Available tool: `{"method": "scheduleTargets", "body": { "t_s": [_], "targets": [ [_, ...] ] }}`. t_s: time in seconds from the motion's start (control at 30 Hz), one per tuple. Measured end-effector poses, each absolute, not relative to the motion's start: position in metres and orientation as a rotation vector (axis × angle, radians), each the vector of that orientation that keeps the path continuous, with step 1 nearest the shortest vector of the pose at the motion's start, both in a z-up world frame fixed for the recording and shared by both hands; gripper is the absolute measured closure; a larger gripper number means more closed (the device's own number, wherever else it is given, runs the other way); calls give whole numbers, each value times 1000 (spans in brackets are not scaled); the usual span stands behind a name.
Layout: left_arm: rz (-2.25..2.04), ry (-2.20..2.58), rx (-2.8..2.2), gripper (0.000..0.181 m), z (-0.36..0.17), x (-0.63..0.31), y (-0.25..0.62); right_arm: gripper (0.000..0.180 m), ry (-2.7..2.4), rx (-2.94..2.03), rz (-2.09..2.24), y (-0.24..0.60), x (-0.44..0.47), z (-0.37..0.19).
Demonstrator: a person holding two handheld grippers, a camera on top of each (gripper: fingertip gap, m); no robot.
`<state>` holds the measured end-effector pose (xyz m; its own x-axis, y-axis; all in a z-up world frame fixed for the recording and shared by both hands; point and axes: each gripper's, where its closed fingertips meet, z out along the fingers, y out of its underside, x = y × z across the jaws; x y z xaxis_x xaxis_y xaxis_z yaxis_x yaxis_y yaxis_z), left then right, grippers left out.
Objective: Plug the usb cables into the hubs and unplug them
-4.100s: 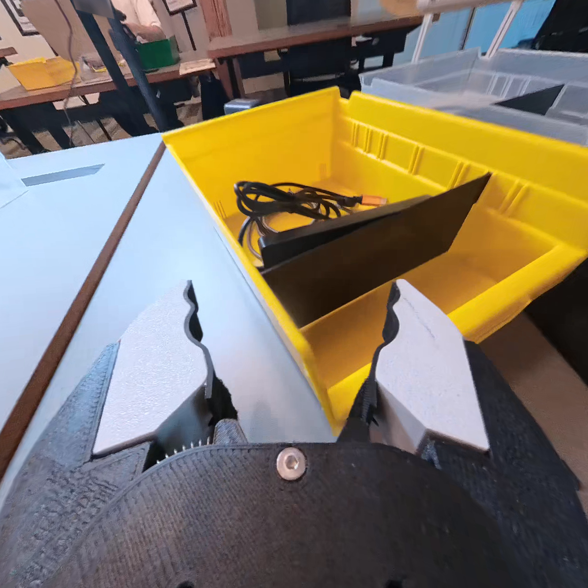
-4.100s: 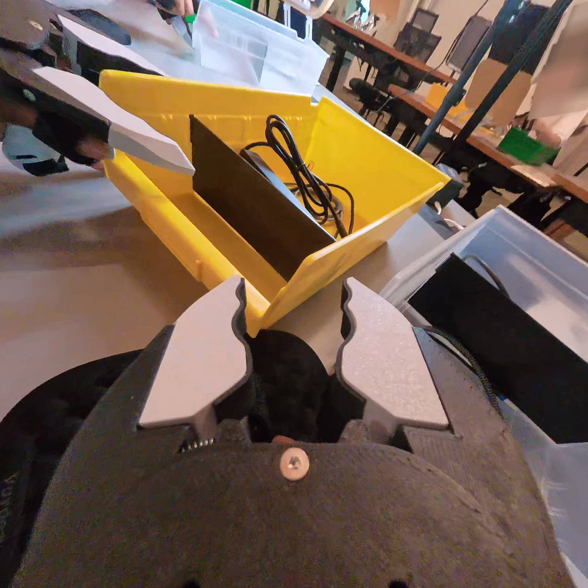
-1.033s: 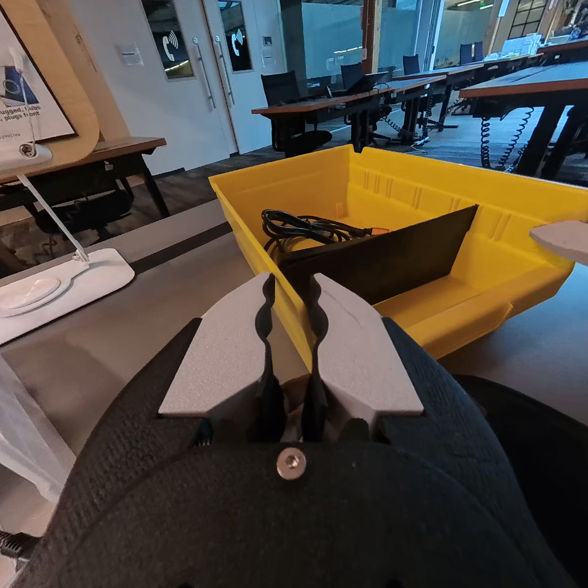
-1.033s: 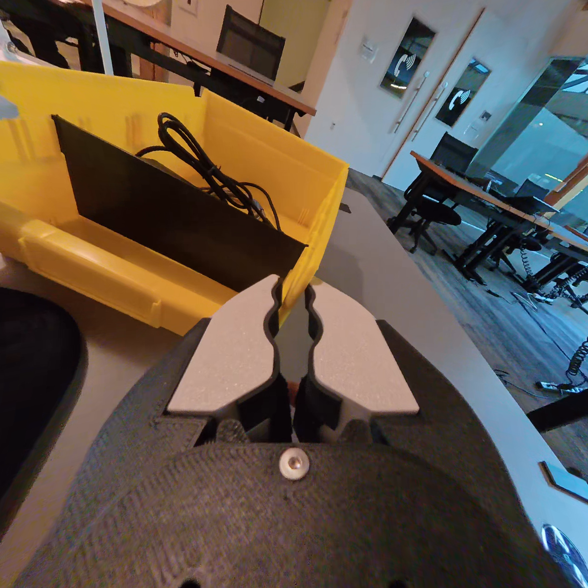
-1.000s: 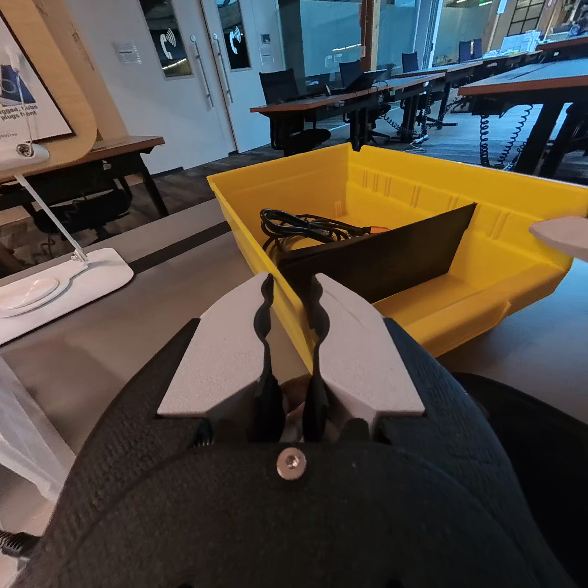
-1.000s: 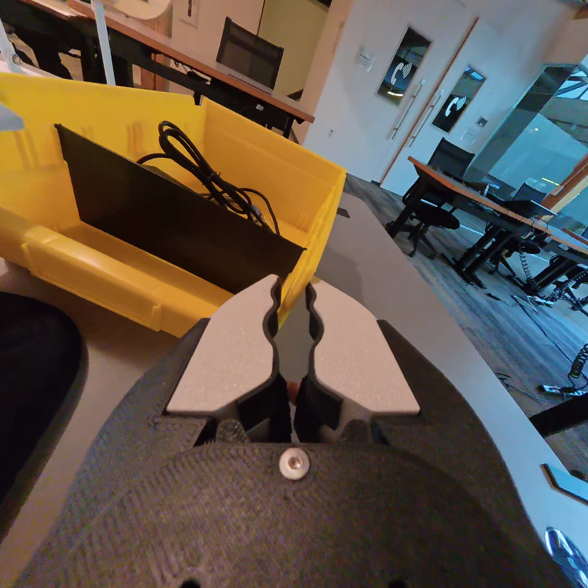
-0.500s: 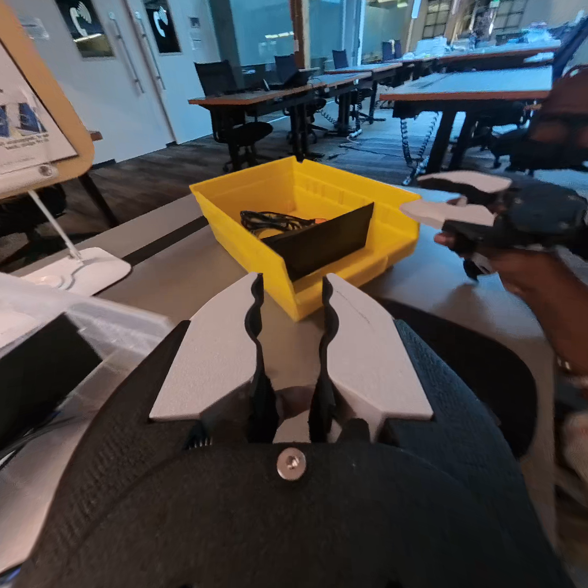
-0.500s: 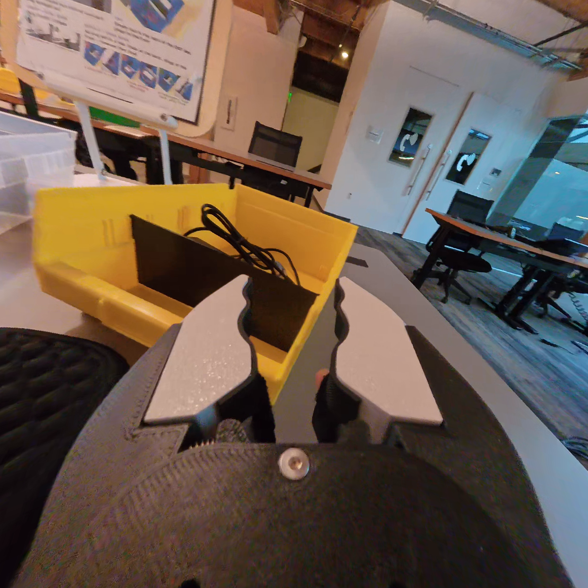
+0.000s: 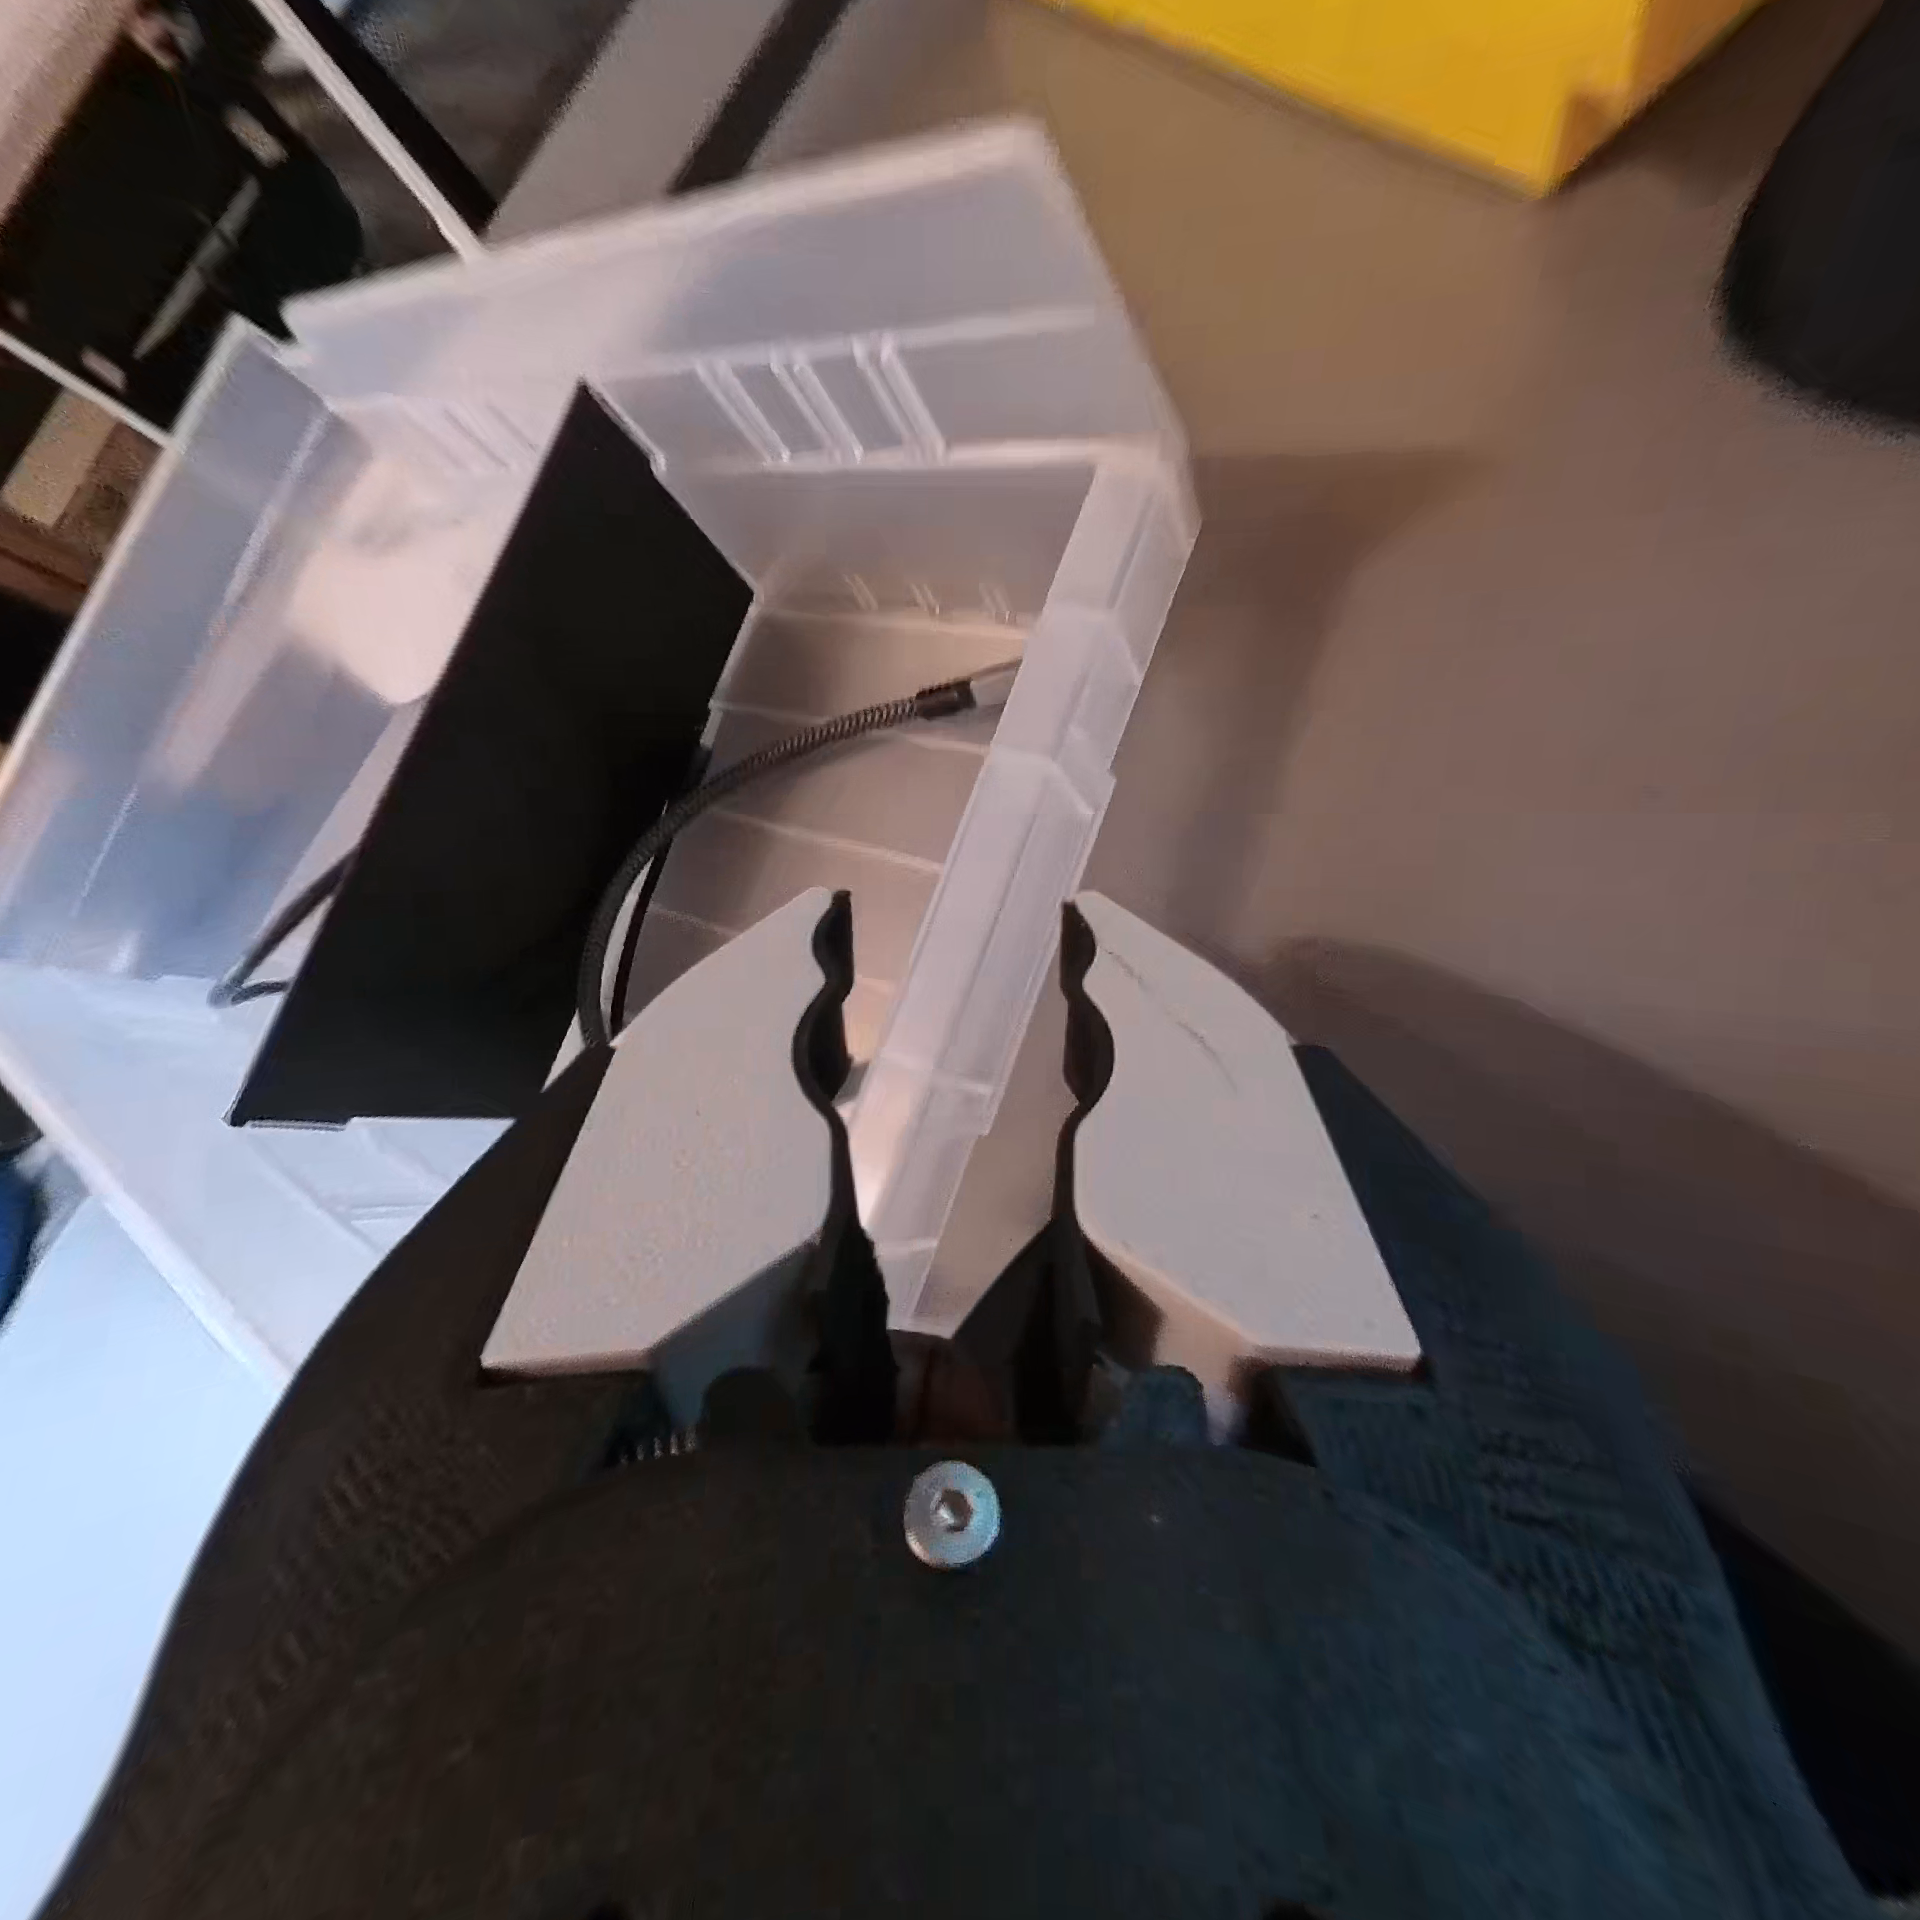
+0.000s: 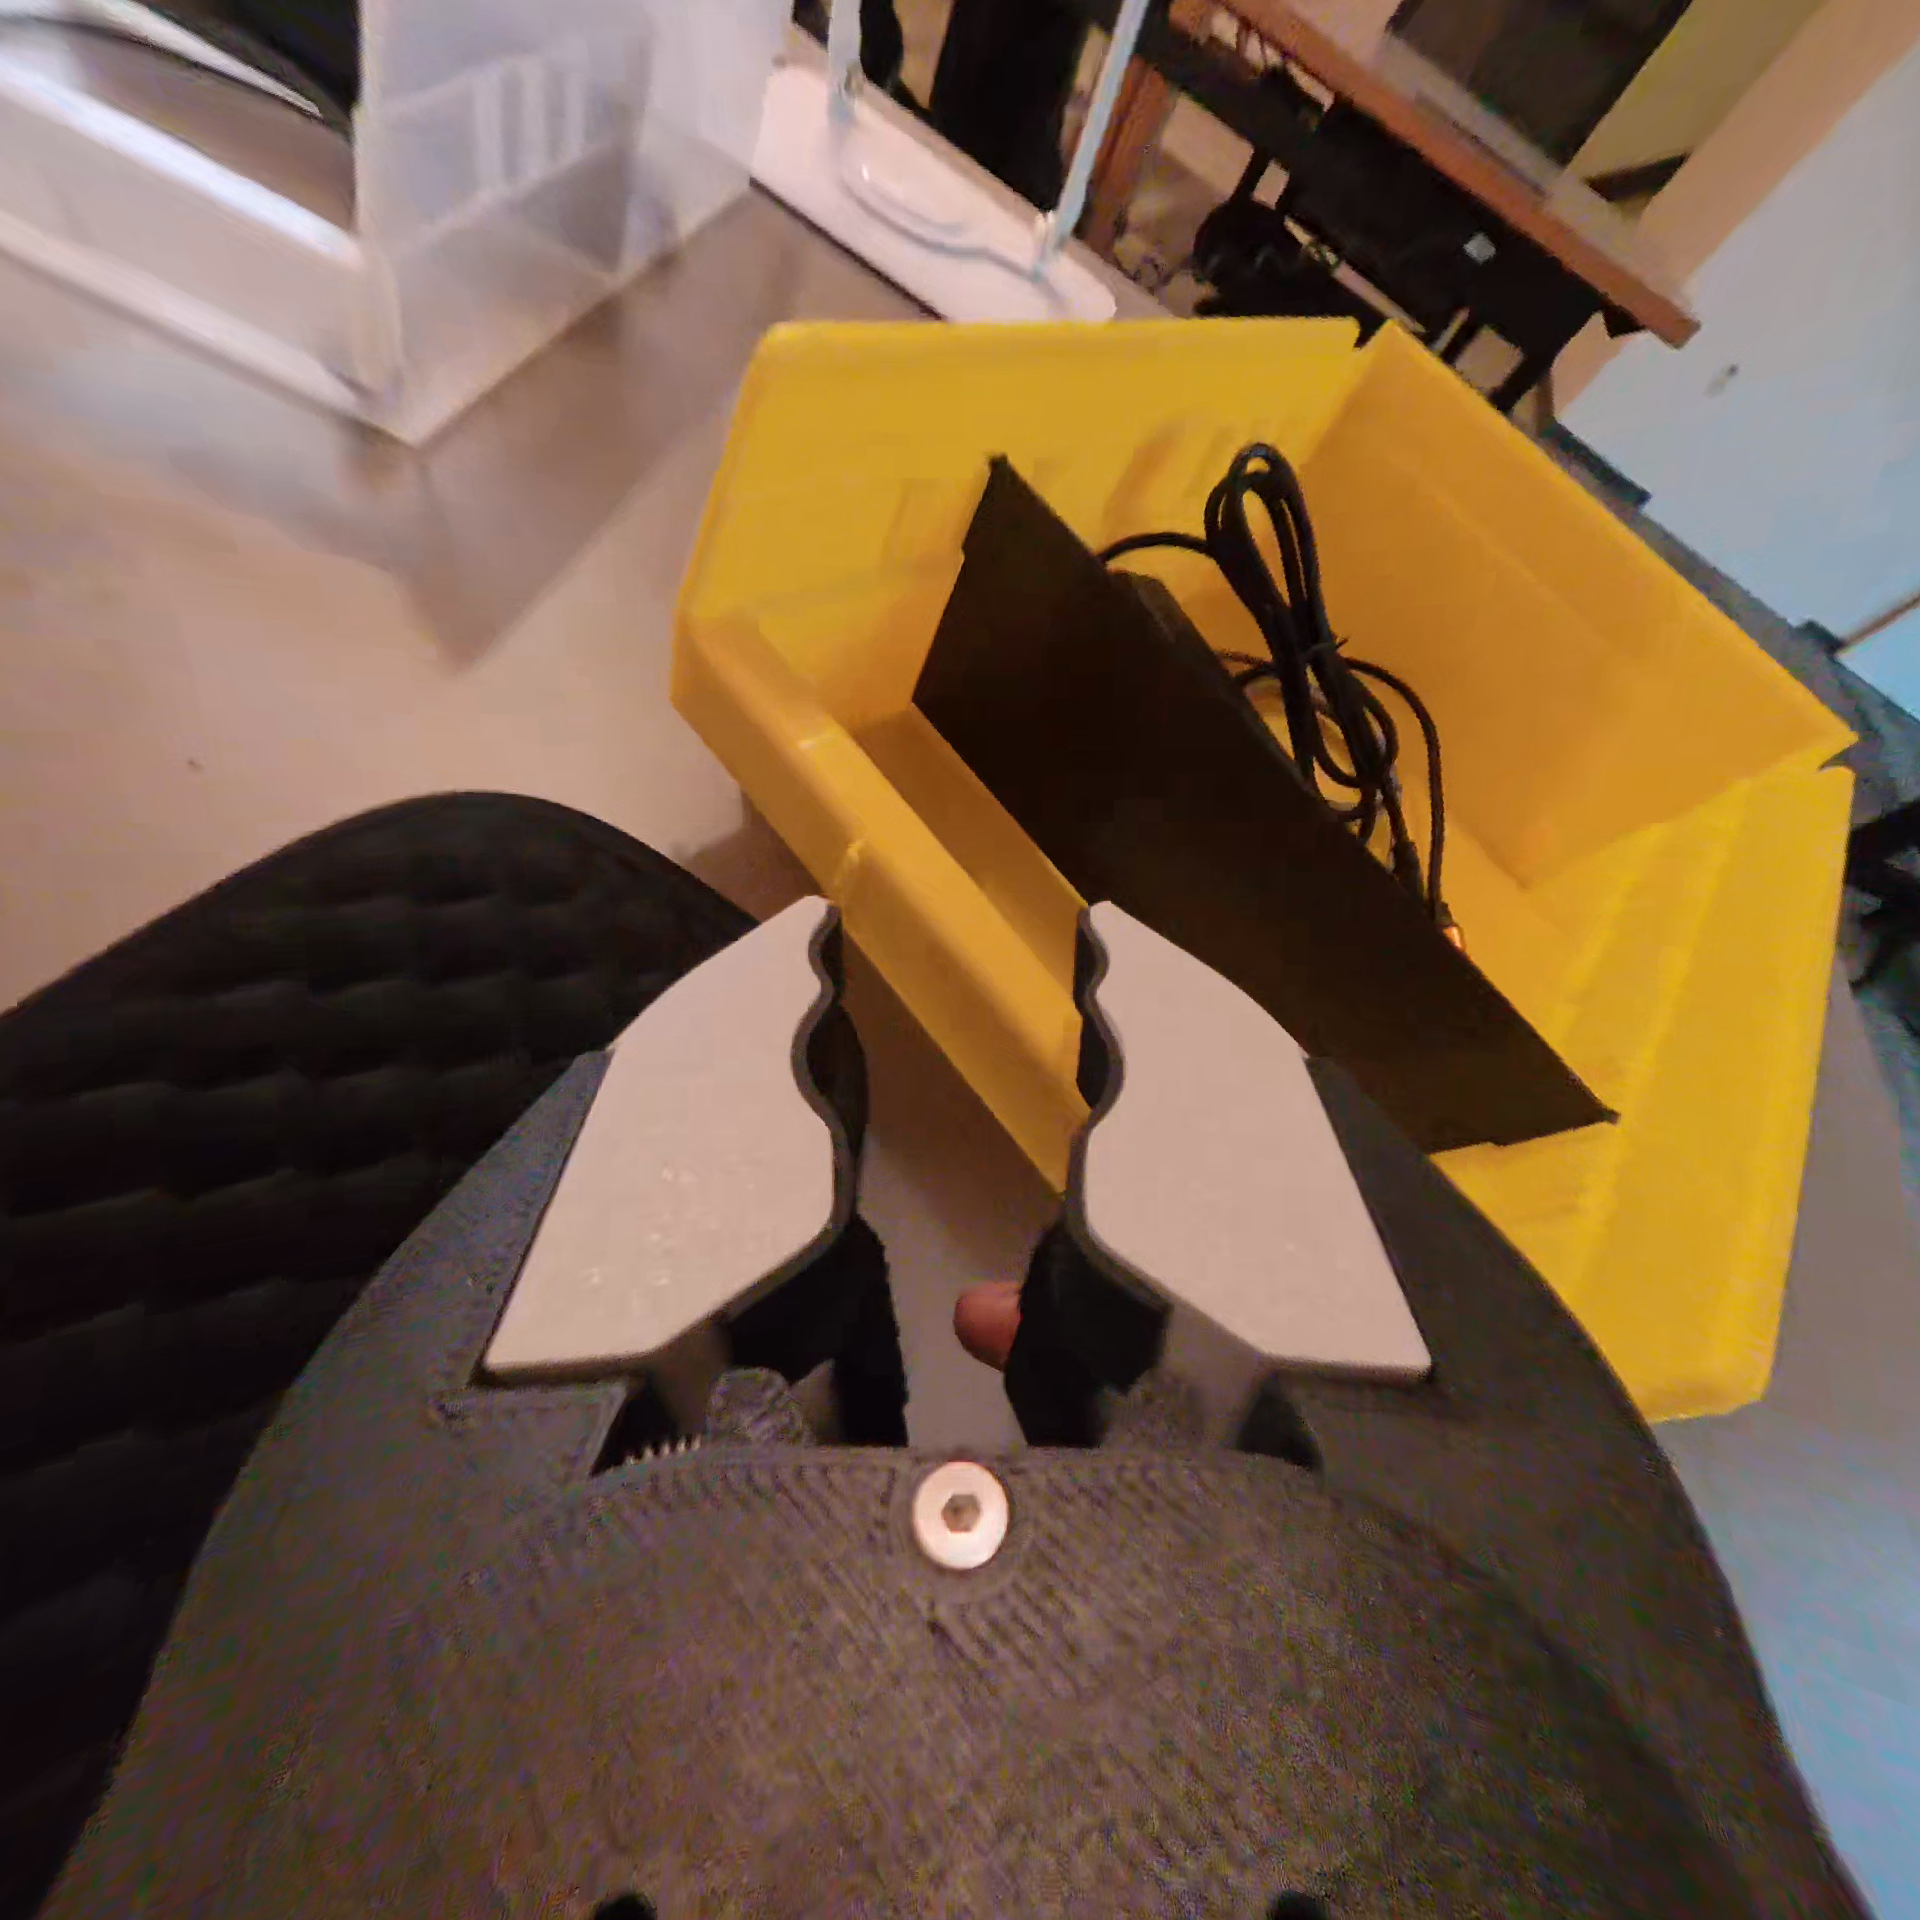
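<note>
A yellow bin (image 10: pixel 790 582) holds a black divider (image 10: pixel 1195 852), a coiled black USB cable (image 10: pixel 1320 665) with an orange-tipped plug (image 10: pixel 1455 935), and a dark hub (image 10: pixel 1158 608) mostly hidden behind the divider. My right gripper (image 10: pixel 956 912) is open and empty, just above the bin's near front rim. A clear plastic bin (image 9: pixel 727 260) holds a black divider (image 9: pixel 499 790) and a braided black cable (image 9: pixel 748 769). My left gripper (image 9: pixel 953 909) is open, and the clear bin's near side wall lies between its fingers.
A black mat (image 10: pixel 260 1039) lies on the grey table between the two bins; it also shows in the left wrist view (image 9: pixel 1829 260). The yellow bin's corner (image 9: pixel 1455 94) shows at the top of the left view. A white lamp base (image 10: pixel 935 208) stands behind the yellow bin.
Both grippers let go of the yellow bin's corners and opened. The left one has swung down onto the clear bin. The right one has tipped down over the yellow bin's front.
</note>
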<state>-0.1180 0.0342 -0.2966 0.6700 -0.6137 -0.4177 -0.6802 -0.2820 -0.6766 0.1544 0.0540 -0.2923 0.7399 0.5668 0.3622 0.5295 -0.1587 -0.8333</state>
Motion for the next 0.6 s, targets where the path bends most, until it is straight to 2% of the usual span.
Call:
{"method": "scheduleTargets", "body": {
  "t_s": [0.17,0.3,0.6],
  "targets": [
    [124,1078,-2001,147,-312,-125,39,127,-906,-1891,-179,62,165,-311],
    [67,1077,-2031,153,-315,-133,36,130,-915,-1912,-293,68,177,-321],
    [212,960,-2121,150,-311,-219,36,130,-910,-1896,-263,69,189,-321]
  ]
}}
